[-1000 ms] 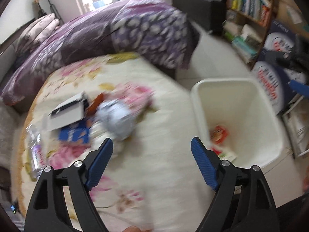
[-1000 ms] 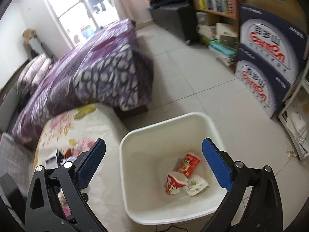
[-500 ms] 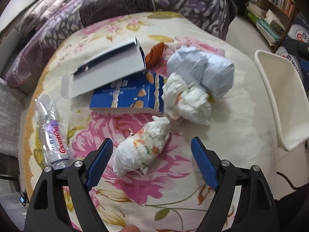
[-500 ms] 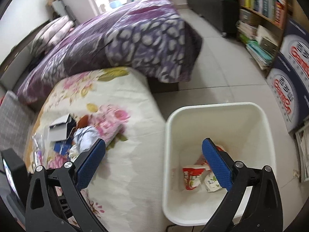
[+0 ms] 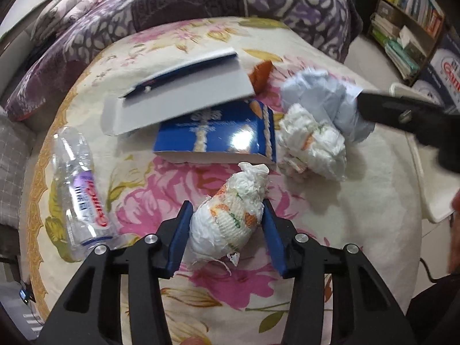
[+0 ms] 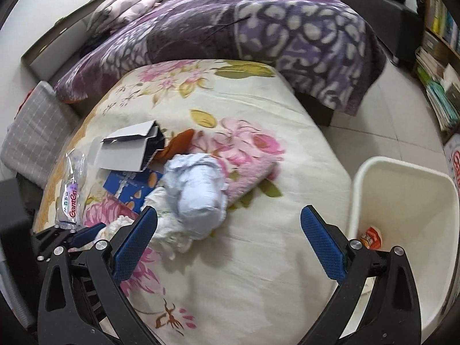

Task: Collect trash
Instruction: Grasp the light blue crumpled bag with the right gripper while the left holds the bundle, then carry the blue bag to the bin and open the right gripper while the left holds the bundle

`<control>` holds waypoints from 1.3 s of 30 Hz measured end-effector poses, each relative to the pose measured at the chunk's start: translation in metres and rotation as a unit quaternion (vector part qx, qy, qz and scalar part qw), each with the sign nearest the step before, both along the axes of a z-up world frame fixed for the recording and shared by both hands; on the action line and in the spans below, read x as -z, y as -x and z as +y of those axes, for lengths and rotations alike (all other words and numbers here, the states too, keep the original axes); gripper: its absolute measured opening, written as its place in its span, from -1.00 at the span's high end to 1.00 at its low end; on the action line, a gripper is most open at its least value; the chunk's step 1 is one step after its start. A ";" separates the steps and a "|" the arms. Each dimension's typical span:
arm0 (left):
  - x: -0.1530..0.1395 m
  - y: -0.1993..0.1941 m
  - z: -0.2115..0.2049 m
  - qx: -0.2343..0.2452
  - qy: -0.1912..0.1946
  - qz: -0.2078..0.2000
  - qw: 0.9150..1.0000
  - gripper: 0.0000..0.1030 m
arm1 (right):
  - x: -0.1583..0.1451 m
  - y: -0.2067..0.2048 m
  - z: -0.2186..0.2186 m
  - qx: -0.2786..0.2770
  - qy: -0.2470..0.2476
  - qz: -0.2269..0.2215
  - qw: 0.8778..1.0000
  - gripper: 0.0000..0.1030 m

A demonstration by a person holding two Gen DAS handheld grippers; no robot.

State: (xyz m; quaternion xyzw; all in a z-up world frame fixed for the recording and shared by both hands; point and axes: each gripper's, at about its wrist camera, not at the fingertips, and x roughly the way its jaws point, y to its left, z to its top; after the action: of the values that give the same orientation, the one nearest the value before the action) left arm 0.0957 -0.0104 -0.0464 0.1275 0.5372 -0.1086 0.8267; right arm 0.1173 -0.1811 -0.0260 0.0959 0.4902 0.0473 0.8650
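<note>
Trash lies on a floral bed sheet [image 5: 330,230]. My left gripper [image 5: 227,227] has closed its blue pads on a white crumpled wad with orange print [image 5: 230,215]. Beyond it lie a second white wad [image 5: 313,143], a pale blue crumpled bag [image 5: 325,97], a blue box [image 5: 218,135], a grey box flap [image 5: 184,95] and a plastic bottle [image 5: 77,184]. My right gripper [image 6: 227,238] is open and empty above the sheet, beside the pale blue bag [image 6: 198,192]. The white bin [image 6: 402,210] stands to the right of the bed.
A purple quilt [image 6: 258,28] covers the far half of the bed. A pink cloth [image 6: 247,172] lies behind the blue bag. Bookshelves [image 6: 440,72] and printed cartons stand right of the bin. The bin holds a red wrapper [image 6: 371,237].
My left gripper dropped onto the trash pile and closed on the white wad. My right gripper swung left from over the bin to over the bed.
</note>
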 end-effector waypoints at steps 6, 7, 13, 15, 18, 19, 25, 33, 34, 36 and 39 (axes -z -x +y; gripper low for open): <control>-0.024 0.002 0.021 -0.037 0.030 -0.020 0.999 0.07 | 0.007 -0.009 0.014 -0.001 -0.011 0.000 1.000 -0.78; -0.026 0.002 0.024 -0.041 0.032 -0.021 0.998 0.07 | 0.010 -0.011 0.015 0.002 -0.017 0.005 1.000 -0.71; -0.033 0.002 0.039 -0.068 0.047 -0.030 0.996 0.06 | 0.021 -0.017 0.014 0.006 -0.073 0.025 0.997 0.25; -0.036 0.001 0.045 -0.080 0.054 -0.033 0.995 0.06 | 0.020 -0.015 0.013 0.012 -0.084 0.020 0.996 0.28; -0.042 0.000 0.054 -0.104 0.069 -0.044 0.991 0.06 | 0.011 -0.011 0.014 0.013 -0.087 -0.003 0.996 0.30; -0.045 0.000 0.057 -0.112 0.072 -0.050 0.990 0.06 | 0.007 -0.010 0.014 0.013 -0.089 -0.013 0.996 0.30; -0.066 0.003 0.066 -0.154 0.089 -0.093 0.980 0.06 | -0.026 0.004 0.019 0.008 -0.067 -0.081 0.994 0.30; -0.093 0.013 0.065 -0.195 0.077 -0.174 0.962 0.06 | -0.056 0.024 0.018 0.017 -0.031 -0.150 0.988 0.30; -0.096 0.015 0.063 -0.200 0.072 -0.184 0.960 0.06 | -0.058 0.027 0.018 0.020 -0.027 -0.156 0.987 0.30; -0.098 0.017 0.058 -0.207 0.063 -0.198 0.956 0.06 | -0.063 0.034 0.016 0.026 -0.019 -0.169 0.985 0.30; -0.099 0.019 0.053 -0.212 0.063 -0.203 0.954 0.06 | -0.070 0.042 0.017 0.030 -0.003 -0.187 0.982 0.30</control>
State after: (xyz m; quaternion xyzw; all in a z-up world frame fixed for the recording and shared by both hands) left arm 0.0764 0.0422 0.0528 -0.0222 0.3650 0.0633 0.9286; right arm 0.0750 -0.1644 0.0442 0.1029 0.3161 0.0400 0.9423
